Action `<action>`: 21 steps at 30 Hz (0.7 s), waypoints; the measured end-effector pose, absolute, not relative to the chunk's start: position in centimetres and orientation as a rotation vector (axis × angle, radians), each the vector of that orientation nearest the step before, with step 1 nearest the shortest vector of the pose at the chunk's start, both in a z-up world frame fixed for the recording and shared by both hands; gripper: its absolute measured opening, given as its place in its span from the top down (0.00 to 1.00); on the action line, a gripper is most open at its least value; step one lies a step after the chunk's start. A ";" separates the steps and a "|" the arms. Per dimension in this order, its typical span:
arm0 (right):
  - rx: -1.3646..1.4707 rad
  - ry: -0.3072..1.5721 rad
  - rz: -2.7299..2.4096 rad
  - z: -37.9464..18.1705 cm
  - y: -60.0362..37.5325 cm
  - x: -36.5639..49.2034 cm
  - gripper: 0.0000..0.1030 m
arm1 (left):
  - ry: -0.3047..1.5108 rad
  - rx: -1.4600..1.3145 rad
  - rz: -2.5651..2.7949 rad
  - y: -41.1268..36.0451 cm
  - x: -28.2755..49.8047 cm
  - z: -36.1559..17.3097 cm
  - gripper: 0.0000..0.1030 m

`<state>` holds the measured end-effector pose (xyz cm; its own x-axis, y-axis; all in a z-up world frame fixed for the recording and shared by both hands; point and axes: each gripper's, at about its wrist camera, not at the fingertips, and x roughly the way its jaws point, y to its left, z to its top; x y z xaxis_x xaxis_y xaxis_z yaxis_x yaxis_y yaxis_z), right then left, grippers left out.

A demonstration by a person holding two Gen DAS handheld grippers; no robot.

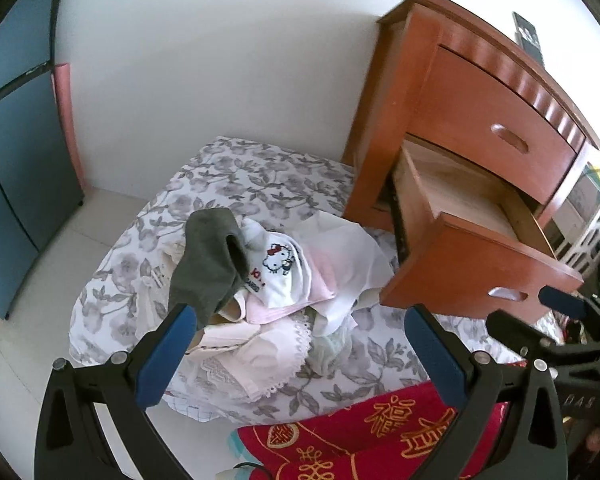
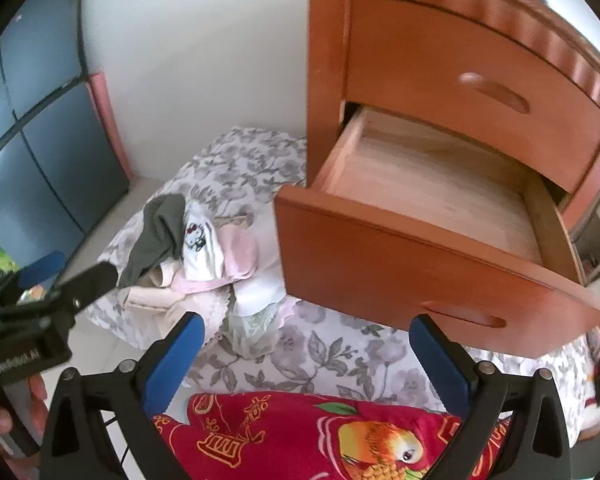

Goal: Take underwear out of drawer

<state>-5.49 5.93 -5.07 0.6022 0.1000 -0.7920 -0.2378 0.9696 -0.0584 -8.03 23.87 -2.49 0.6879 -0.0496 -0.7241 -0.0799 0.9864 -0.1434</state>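
A pile of underwear (image 1: 284, 276) lies on the floral bed sheet (image 1: 236, 176), with a dark grey piece (image 1: 208, 264) on top beside a white cartoon-print piece (image 1: 278, 266). The pile (image 2: 196, 248) also shows left of the drawer in the right wrist view. The lower drawer (image 2: 432, 196) of the wooden nightstand (image 1: 480, 112) is pulled out and its wooden bottom is bare. My left gripper (image 1: 300, 326) hangs open over the pile's near edge, nothing between its fingers. My right gripper (image 2: 306, 334) stands open in front of the drawer front, holding nothing.
A red blanket with gold characters (image 1: 360, 436) lies at the bed's near edge. A dark blue cabinet (image 1: 16, 168) stands at the left by the white wall. The upper drawer (image 2: 472, 88) is closed. A hand (image 2: 4, 416) holds the left gripper's handle.
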 end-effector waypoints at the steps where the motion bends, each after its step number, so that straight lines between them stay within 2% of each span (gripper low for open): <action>1: -0.154 0.904 0.186 -4.8 5.6 -5.6 0.00 | 0.820 -0.156 0.026 23.6 -8.0 -2.4 0.00; 21: -0.132 0.900 0.125 -4.4 4.1 -6.5 0.00 | 0.896 -0.136 0.031 22.5 -8.3 -3.7 0.00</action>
